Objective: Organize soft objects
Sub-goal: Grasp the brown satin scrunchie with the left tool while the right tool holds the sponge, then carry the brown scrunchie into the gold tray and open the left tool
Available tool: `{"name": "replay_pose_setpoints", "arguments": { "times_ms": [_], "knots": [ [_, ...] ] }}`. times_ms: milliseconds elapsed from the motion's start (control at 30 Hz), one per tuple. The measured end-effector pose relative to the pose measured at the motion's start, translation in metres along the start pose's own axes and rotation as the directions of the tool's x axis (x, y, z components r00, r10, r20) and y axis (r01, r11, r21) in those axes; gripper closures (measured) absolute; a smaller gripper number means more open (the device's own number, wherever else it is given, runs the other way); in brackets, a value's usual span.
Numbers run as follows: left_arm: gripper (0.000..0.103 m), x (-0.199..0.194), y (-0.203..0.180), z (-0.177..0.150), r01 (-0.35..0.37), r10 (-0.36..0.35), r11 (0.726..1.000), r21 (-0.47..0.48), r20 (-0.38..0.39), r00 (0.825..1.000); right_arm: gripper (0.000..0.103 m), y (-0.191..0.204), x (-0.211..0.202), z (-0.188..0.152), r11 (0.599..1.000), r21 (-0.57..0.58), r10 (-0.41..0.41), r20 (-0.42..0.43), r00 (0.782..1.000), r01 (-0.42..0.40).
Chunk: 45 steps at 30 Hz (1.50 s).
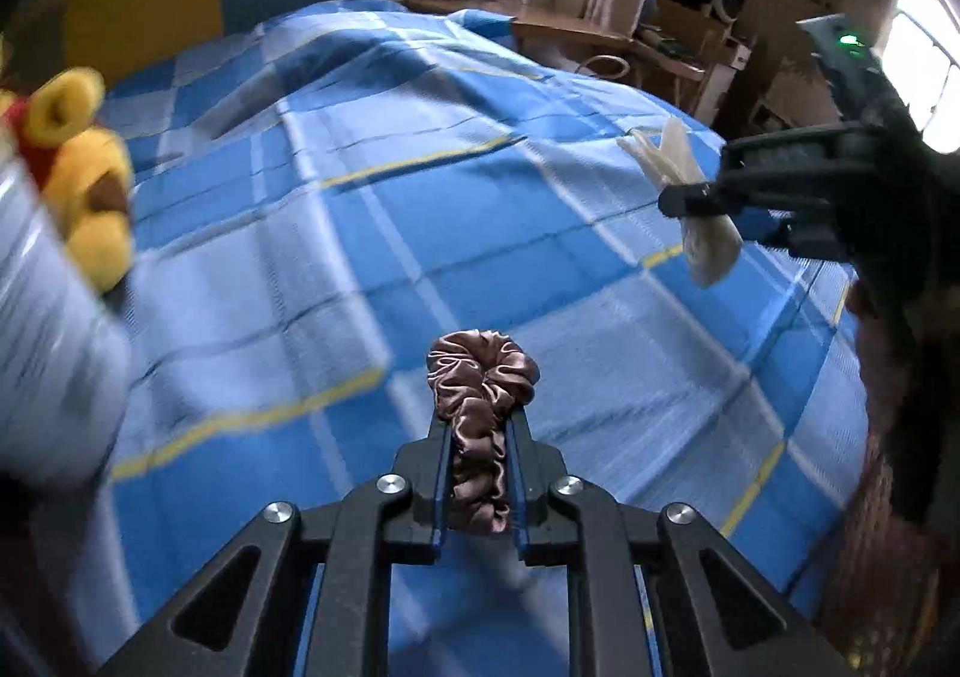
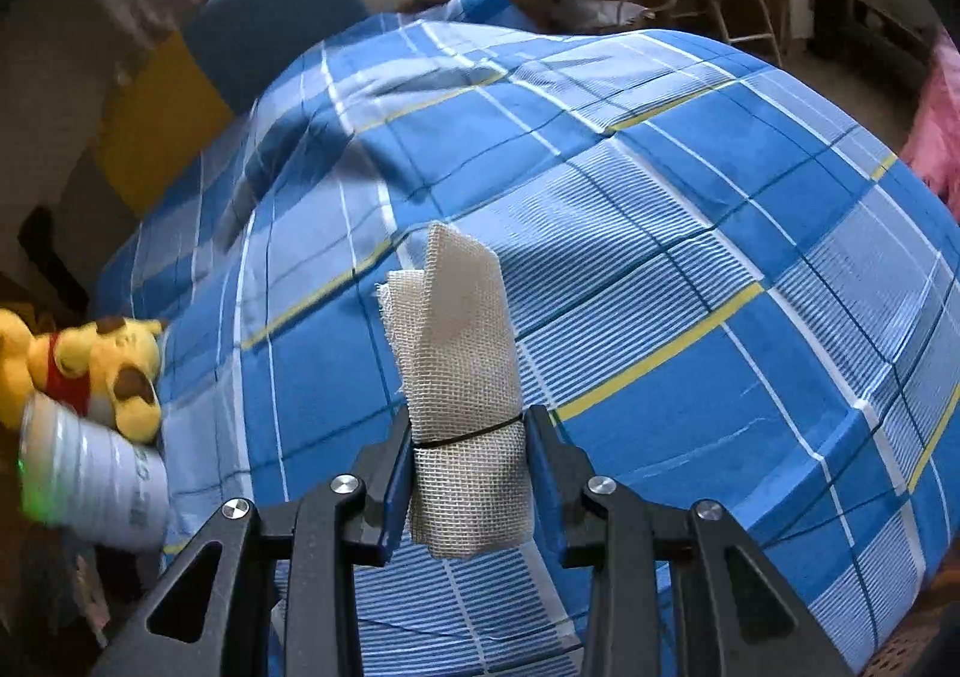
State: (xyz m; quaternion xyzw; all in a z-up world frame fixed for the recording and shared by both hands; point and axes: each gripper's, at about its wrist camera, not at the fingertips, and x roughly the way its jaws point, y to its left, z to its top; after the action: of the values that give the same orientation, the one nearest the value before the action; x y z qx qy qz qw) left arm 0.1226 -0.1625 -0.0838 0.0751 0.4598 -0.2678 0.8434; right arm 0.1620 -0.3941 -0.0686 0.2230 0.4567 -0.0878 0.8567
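Left view: your left tongs point(image 1: 478, 437) pinch the scrunchie point(image 1: 480, 377) above the bedspread point(image 1: 336, 233); bear point(image 1: 84, 173) and cup point(image 1: 48, 329) lie far left of them.

Right view: your right tongs point(image 2: 468, 437) clamp the gauze roll point(image 2: 462, 395). Both items are lifted, neither placed yet; bear untouched. Cup point(image 2: 102, 473) lettering is too blurred to read.
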Motion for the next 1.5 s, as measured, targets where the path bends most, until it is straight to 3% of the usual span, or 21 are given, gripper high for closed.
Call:
{"name": "replay_pose_setpoints", "arguments": {
  "times_ms": [433, 800, 1133, 1500],
  "knots": [
    [0.087, -0.072, 0.036, -0.05, -0.08, 0.087, 0.991, -0.106, 0.069, 0.994, 0.068, -0.007, 0.026, -0.005, 0.992, -0.004, -0.125, -0.108, 0.986, 0.126],
    [0.087, -0.136, 0.074, -0.07, -0.169, 0.201, 0.966, -0.197, 0.159, 0.967, 0.068, -0.003, 0.032, -0.009, 0.985, -0.041, -0.171, -0.121, 0.978, 0.168],
    [0.087, -0.173, 0.115, -0.094, -0.265, 0.326, 0.917, -0.299, 0.174, 0.929, 0.068, 0.002, 0.033, -0.009, 0.978, -0.079, -0.2, -0.111, 0.973, 0.192],
    [0.087, -0.189, 0.16, -0.123, -0.325, 0.405, 0.858, -0.398, 0.134, 0.904, 0.068, 0.005, 0.033, -0.009, 0.971, -0.106, -0.226, -0.101, 0.969, 0.215]
  ]
}}
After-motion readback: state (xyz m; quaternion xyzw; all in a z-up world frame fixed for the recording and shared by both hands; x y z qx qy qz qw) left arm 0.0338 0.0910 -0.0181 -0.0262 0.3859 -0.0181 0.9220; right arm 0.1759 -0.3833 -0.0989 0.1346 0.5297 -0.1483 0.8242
